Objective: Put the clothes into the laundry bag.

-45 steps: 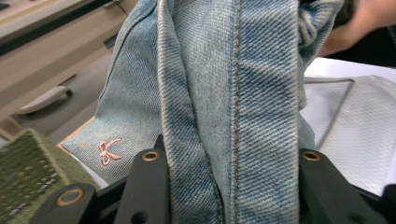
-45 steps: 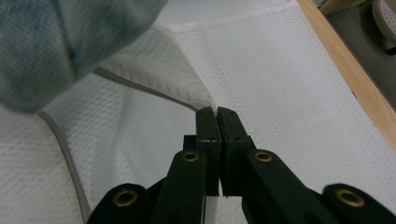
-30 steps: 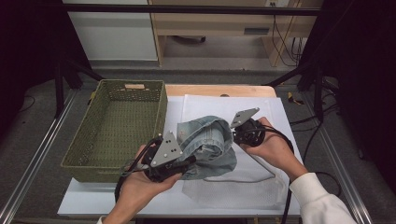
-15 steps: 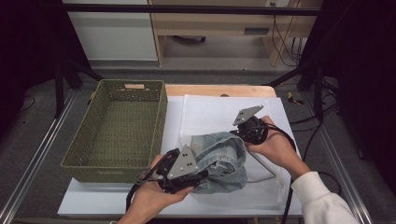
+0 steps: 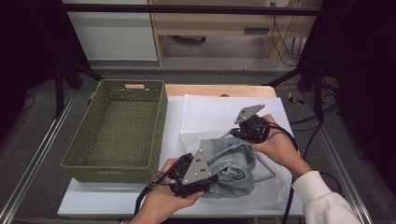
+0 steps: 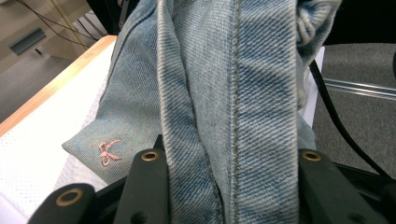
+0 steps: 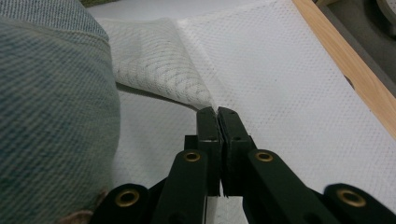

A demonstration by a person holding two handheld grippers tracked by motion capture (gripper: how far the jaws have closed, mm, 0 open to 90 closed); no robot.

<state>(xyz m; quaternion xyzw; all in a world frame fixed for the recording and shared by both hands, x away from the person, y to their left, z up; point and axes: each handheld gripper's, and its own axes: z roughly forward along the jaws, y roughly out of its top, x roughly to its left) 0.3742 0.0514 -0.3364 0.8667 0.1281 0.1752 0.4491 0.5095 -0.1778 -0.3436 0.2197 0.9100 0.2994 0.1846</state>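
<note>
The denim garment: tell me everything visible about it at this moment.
The denim garment is light blue, faded twill with stitched seams and a small pink bow embroidered on one panel. It lies bunched and folded on the white mesh cloth at the table's near edge. A thick fold runs between the left gripper jaws. The right gripper, shut, rests beside it.

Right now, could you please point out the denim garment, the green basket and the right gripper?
denim garment (image 5: 233, 161), high view, bunched middle.
green basket (image 5: 161, 122), high view, right wall.
right gripper (image 7: 217, 114), right gripper view, jaw tips.
</note>
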